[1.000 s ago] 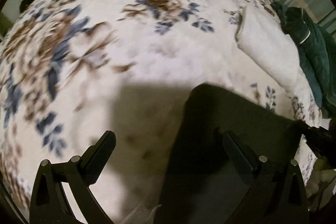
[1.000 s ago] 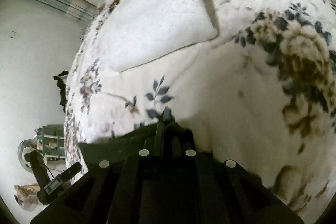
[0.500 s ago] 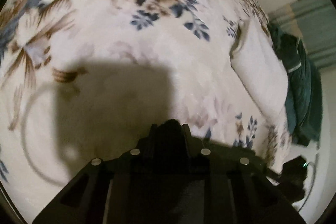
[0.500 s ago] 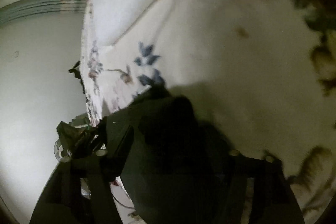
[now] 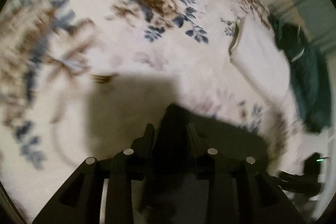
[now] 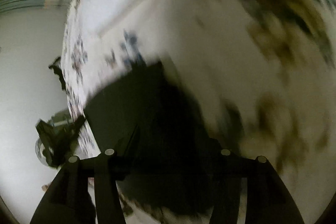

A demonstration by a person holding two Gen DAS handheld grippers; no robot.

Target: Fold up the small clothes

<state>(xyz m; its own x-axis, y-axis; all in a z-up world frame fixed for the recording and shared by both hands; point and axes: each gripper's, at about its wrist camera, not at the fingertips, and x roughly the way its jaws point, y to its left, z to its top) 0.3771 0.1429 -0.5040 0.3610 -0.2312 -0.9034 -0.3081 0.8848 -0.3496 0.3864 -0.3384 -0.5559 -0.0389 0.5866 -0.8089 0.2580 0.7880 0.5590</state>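
Left gripper (image 5: 170, 131): fingers just been opening, dark garment (image 5: 226, 135) bunched between them on floral bed (image 5: 126, 39). Right gripper (image 6: 174, 140): fingers just been opening; grip cannot tell, blurred.

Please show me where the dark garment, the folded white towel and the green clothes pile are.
Dark garment (image 5: 231, 135): left wrist view, flat part right of the fingers.
Folded white towel (image 5: 258, 51): left wrist view, top face.
Green clothes pile (image 5: 308, 77): left wrist view, middle.

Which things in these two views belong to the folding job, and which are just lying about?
Part of the job:
- dark garment
- left tool, garment corner between its fingers
- right tool, over the garment
- floral blanket, work surface

Lying about:
- white pillow
- dark green clothing
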